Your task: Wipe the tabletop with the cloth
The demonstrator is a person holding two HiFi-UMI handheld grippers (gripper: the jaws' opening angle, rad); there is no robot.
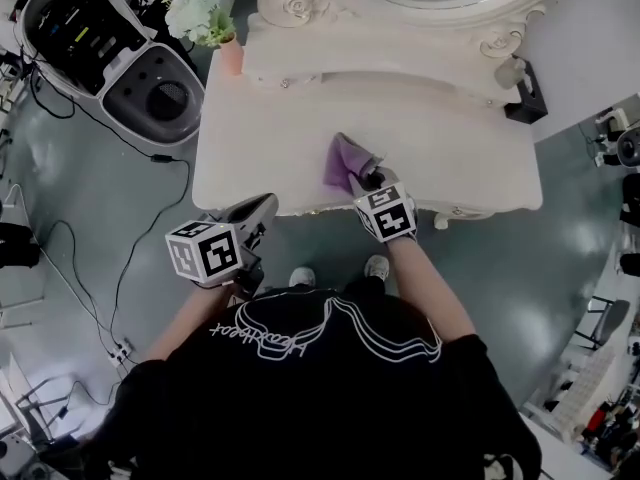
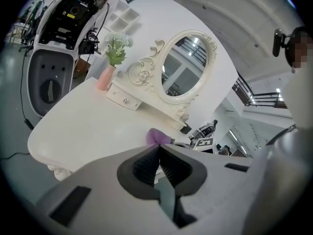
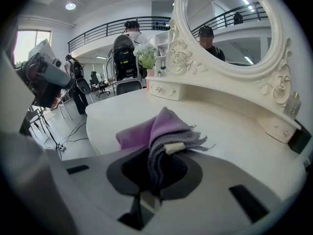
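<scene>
A purple cloth (image 1: 343, 161) lies bunched on the white tabletop (image 1: 270, 128) near its front edge. My right gripper (image 1: 371, 179) is shut on the cloth's near end; in the right gripper view the folded cloth (image 3: 164, 126) rises out of the closed jaws of my right gripper (image 3: 159, 168) and rests on the table. My left gripper (image 1: 262, 208) hangs just off the table's front left edge, shut with nothing in it. In the left gripper view my left gripper (image 2: 159, 155) has its pads pressed together, and the cloth (image 2: 157, 136) shows just beyond them.
An oval mirror (image 2: 186, 65) with small drawers stands along the table's back. A pink vase of flowers (image 1: 228, 52) sits at the back left corner, a small black object (image 1: 525, 100) at the back right. A machine (image 1: 100, 43) and cables lie on the floor to the left.
</scene>
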